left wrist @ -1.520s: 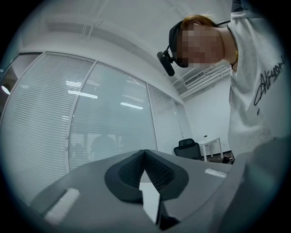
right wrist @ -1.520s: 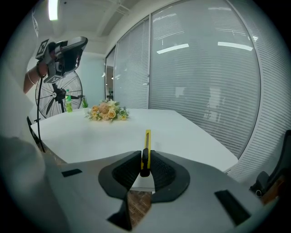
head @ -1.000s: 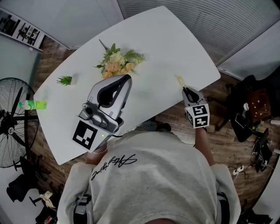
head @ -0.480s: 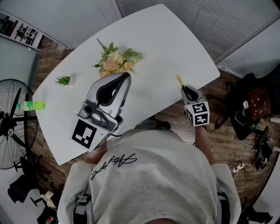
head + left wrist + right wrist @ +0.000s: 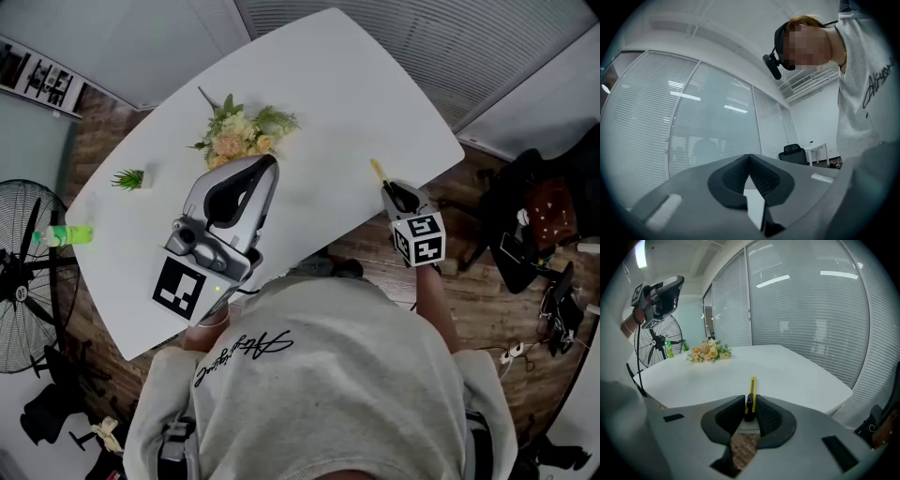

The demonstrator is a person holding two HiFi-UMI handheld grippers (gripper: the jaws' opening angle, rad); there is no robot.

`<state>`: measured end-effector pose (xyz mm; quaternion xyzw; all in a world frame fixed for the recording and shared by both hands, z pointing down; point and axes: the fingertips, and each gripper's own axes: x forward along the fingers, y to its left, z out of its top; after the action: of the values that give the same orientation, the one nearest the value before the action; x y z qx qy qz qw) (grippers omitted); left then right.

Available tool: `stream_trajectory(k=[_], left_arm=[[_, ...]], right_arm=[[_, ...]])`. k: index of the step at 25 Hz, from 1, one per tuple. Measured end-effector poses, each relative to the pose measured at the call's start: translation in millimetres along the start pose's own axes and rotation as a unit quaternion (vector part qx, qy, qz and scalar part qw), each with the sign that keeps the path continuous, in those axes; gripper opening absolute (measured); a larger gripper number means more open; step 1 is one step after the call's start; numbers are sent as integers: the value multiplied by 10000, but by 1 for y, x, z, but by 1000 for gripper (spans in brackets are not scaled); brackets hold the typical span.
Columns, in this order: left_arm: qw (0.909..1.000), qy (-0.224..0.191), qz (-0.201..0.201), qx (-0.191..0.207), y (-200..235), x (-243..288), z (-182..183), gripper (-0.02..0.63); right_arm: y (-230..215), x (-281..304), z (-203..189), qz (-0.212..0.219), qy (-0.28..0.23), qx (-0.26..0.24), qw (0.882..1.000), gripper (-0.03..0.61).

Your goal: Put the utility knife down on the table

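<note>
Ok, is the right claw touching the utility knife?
Touching. The right gripper view shows the right claw pinching the utility knife by its black end, though its jaws just opened slightly.

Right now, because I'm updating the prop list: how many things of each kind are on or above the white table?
Flower bouquet: 1
Potted plant: 1
Green bottle: 1, at the table edge
Utility knife: 1
Hand-held grippers: 2, left hand-held gripper and right hand-held gripper
Total: 6
</note>
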<state>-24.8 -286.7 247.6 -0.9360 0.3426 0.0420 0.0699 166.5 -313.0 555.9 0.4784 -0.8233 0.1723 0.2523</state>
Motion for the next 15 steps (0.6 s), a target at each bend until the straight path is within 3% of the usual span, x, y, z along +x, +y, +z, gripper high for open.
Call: stream_trajectory(k=[11, 15], left_arm=[[9999, -29, -111, -88, -5, 6, -3, -4], [9998, -19, -194, -104, -7, 10, -6, -4]], right_arm=[[-2, 2, -1, 12, 99, -19, 9999, 91], [-3, -1, 7, -38, 30, -112, 9999, 129]])
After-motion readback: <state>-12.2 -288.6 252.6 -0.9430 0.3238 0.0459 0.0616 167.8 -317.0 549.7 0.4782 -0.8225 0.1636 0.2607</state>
